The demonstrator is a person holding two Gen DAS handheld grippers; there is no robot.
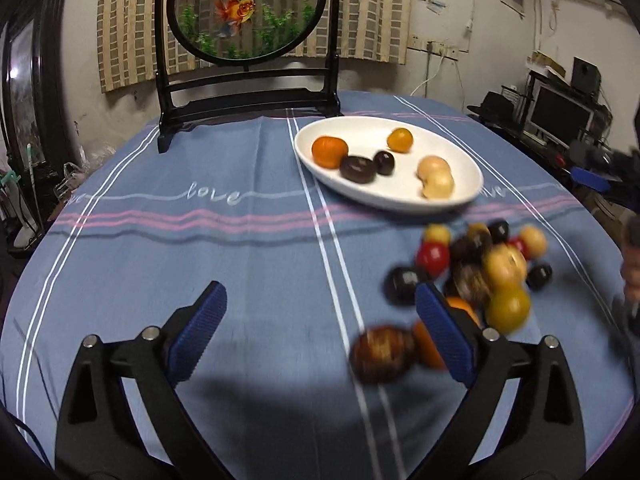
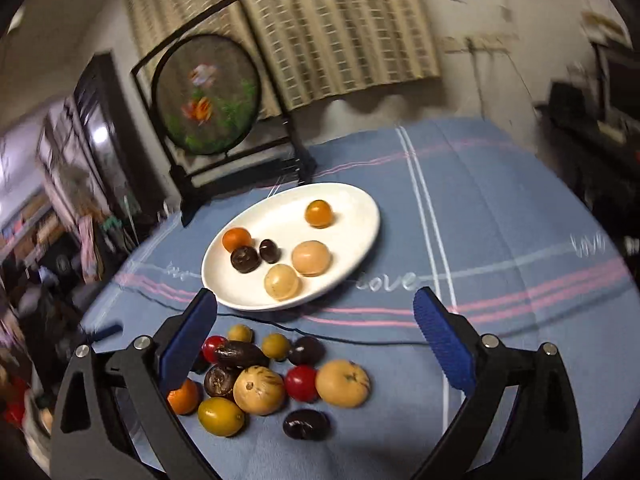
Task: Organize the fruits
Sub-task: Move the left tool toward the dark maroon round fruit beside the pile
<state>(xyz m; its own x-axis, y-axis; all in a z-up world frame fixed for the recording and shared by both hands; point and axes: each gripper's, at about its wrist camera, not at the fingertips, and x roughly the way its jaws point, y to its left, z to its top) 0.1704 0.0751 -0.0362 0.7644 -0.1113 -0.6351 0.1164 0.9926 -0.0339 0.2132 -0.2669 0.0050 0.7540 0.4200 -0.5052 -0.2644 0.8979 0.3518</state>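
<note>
Now | both fingers wide apart (empty) | fruits glossy, mixed colours

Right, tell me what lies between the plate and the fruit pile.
Only bare blue cloth with pink stripes separates the plate from the pile; a thin dark line, perhaps a cord, crosses it. The right wrist view shows this best.
</note>
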